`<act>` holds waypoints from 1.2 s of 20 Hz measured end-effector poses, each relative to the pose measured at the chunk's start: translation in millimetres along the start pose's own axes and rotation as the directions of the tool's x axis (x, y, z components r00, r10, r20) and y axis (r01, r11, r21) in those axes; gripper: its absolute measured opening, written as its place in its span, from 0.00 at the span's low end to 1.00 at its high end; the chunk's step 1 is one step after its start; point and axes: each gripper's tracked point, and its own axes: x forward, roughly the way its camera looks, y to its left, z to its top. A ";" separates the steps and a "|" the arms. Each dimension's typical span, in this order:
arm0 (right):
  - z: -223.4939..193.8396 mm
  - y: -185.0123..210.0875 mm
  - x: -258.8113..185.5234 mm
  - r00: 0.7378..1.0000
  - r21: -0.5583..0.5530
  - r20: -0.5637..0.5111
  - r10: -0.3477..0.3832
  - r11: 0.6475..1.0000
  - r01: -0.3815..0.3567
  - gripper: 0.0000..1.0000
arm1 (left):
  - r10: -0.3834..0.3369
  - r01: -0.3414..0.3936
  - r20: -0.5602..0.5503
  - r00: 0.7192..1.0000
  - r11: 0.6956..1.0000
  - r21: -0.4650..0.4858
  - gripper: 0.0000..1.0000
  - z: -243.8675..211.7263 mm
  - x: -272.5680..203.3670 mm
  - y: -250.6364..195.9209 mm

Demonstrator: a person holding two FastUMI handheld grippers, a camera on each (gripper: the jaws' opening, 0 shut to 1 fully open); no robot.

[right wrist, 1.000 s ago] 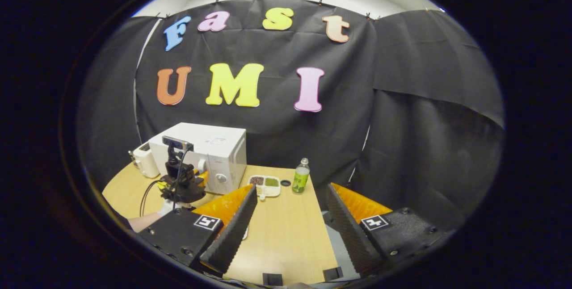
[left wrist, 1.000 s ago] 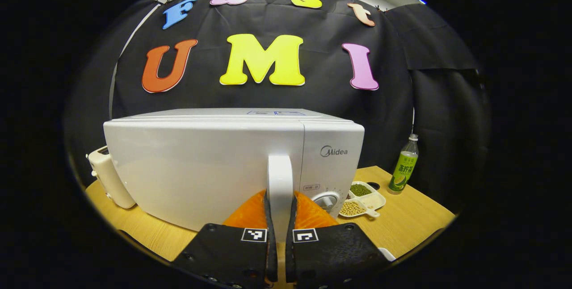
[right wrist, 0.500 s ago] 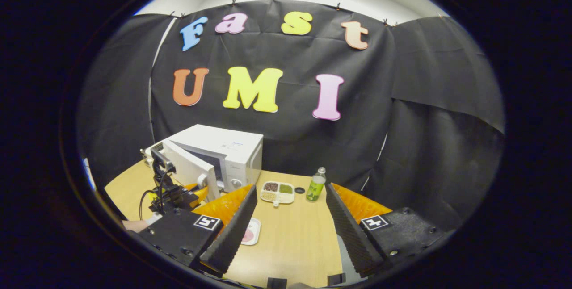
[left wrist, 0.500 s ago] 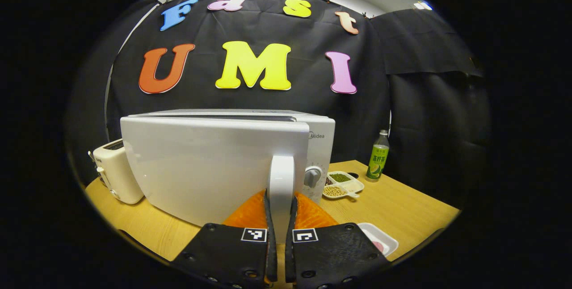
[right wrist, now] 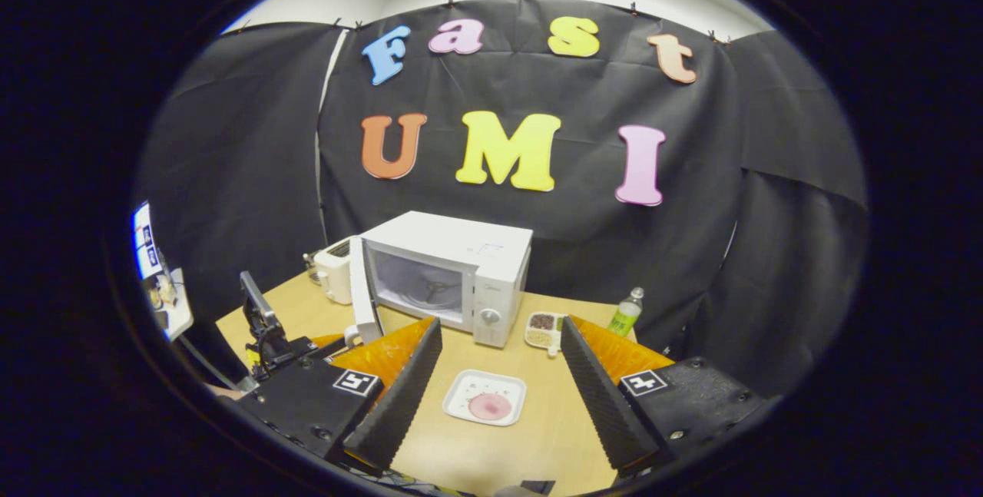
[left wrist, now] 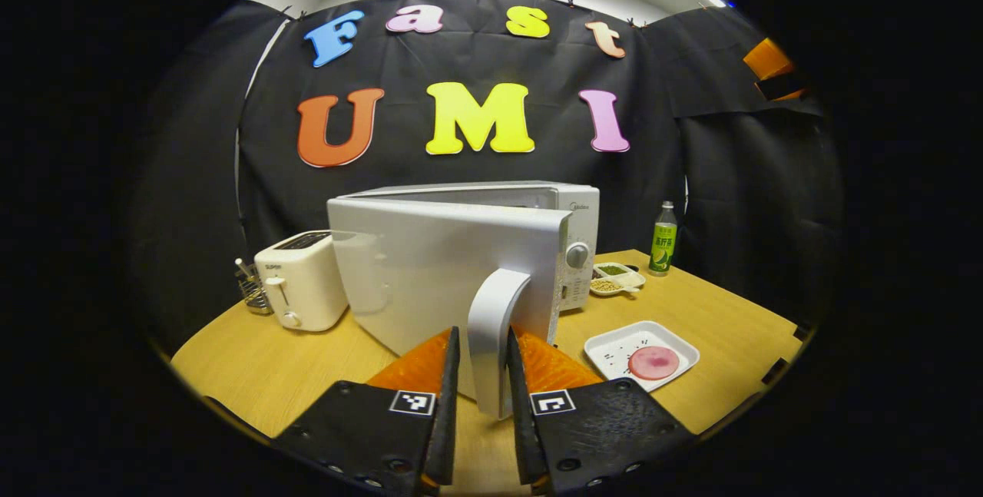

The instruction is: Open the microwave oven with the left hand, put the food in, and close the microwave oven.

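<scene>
Wooden table [right wrist: 491, 443], 1 open microwave [right wrist: 461, 266], 2 grippers.
Nearest us, the left gripper [left wrist: 478, 374] straddles the door handle [left wrist: 491, 328], contact unclear; the right gripper [right wrist: 499, 374] has fingers wide apart above 1 tray [right wrist: 485, 397] of pink food [right wrist: 489, 405]; beyond stand 1 toaster [left wrist: 299, 289] and 1 bottle [left wrist: 662, 240].

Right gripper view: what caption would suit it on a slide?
Microwave door swung open, the open right gripper poised above the plate of food on the table.

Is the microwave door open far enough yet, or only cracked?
Open wide. In the right gripper view the door stands swung out from the microwave, and the bare cavity with its turntable shows.
</scene>
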 end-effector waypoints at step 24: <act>-53.9 84.4 -3.4 0.993 0.005 -0.055 0.104 0.995 -0.104 0.99 | 0.454 -0.453 -0.043 0.890 0.891 0.036 0.95 -2.0 -150.5 228.3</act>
